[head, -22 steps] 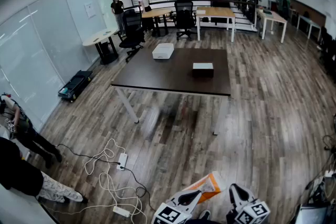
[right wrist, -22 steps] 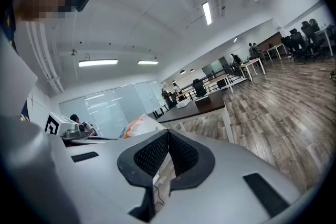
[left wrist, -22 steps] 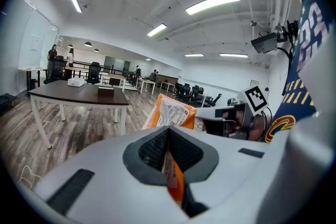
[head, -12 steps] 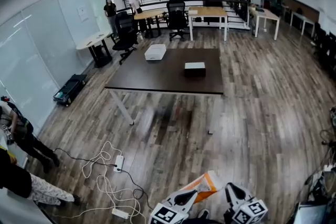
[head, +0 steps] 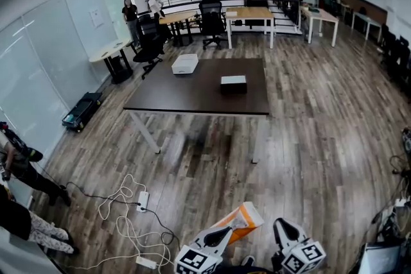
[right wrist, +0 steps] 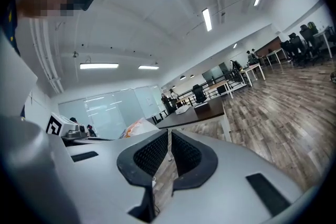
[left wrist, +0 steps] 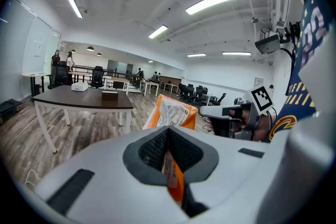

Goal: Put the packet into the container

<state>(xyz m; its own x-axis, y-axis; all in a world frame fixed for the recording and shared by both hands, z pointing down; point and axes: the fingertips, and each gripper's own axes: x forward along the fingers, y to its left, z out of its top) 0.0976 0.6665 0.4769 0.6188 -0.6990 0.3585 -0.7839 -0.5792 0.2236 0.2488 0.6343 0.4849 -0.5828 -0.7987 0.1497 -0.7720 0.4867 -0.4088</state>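
Note:
An orange packet (head: 241, 220) with a white label is held at the bottom of the head view by my left gripper (head: 221, 237), which is shut on its lower edge. In the left gripper view the packet (left wrist: 171, 113) stands up out of the closed left gripper (left wrist: 168, 136). My right gripper (head: 286, 235) hovers just to the right of it, shut and empty (right wrist: 169, 139). Far ahead stands a dark table (head: 199, 94) with a white container (head: 185, 63) at its far left and a black box with a white top (head: 233, 83) near its middle.
Wooden floor lies between me and the table. White cables and power strips (head: 138, 215) trail on the floor to the left. A person (head: 22, 170) crouches at the left edge. Office chairs (head: 151, 42) and desks (head: 250, 15) stand beyond the table, with people at the back.
The view has swung a little, so the table now sits further left in the frame. Both grippers stay low at the bottom edge. The left one still holds the packet.

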